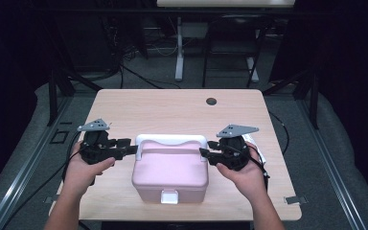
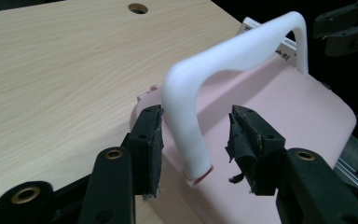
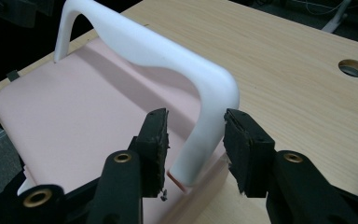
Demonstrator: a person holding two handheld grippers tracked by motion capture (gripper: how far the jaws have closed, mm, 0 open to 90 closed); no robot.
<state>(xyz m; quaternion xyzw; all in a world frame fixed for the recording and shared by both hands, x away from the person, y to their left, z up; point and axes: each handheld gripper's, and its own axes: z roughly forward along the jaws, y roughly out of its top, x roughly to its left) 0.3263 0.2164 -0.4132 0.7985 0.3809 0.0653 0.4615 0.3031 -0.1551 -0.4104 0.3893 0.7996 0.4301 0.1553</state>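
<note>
Pink lidded storage box [image 1: 170,172] sat at the near middle of the wooden counter [image 1: 172,108], white front latch [image 1: 168,195] facing the person. Its white carry handle [image 1: 171,140] stood raised over the lid. Left gripper [image 2: 196,140] straddled the handle's left leg, jaws apart, not clamped. Right gripper [image 3: 193,140] did the same at the right leg, jaws apart. Likely placed to grab both ends for a level lift. A white label past the box carried print too small to read.
</note>
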